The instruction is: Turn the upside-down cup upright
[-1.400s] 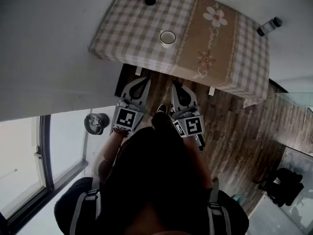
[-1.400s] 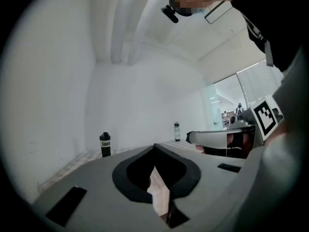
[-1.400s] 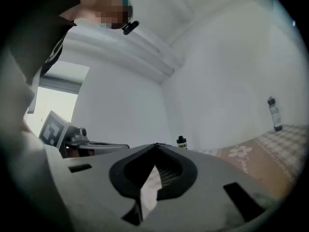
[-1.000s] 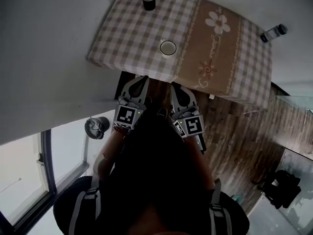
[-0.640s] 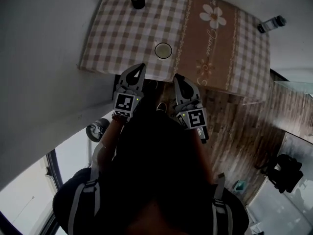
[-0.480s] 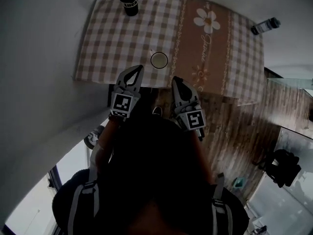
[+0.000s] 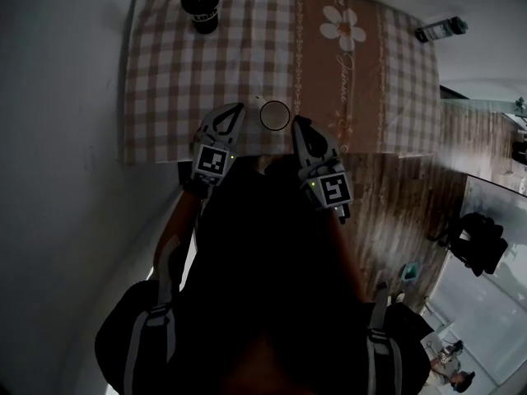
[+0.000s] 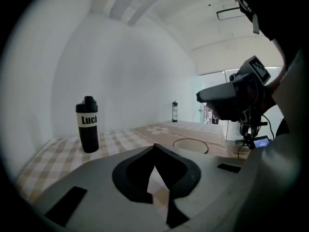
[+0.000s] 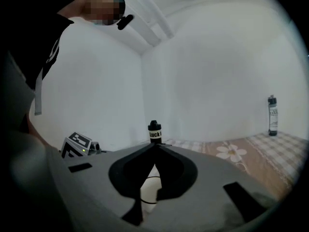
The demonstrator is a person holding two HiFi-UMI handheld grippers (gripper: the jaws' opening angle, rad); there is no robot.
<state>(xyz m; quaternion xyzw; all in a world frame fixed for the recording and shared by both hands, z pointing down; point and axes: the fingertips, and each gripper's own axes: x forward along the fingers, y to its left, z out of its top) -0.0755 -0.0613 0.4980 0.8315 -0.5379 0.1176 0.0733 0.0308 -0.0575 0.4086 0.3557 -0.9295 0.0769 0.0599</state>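
Your left tool point(image 7: 237, 109) and right tool point(image 7: 298, 123) hover at the near edge of the table point(image 7: 165, 72), each with its jaws pressed together on nothing. Between their tips, just beside both, the cup point(image 7: 273, 115) sits by that edge. A black bottle point(image 7: 200, 6) stands near the far left corner.

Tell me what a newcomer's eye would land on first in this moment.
The left hand-held gripper and the right hand-held gripper, both shut and empty, flank a small white cup near the front edge of the checked tablecloth. A black bottle stands upright at the cloth's far left corner, and a white flower print marks its brown centre band.
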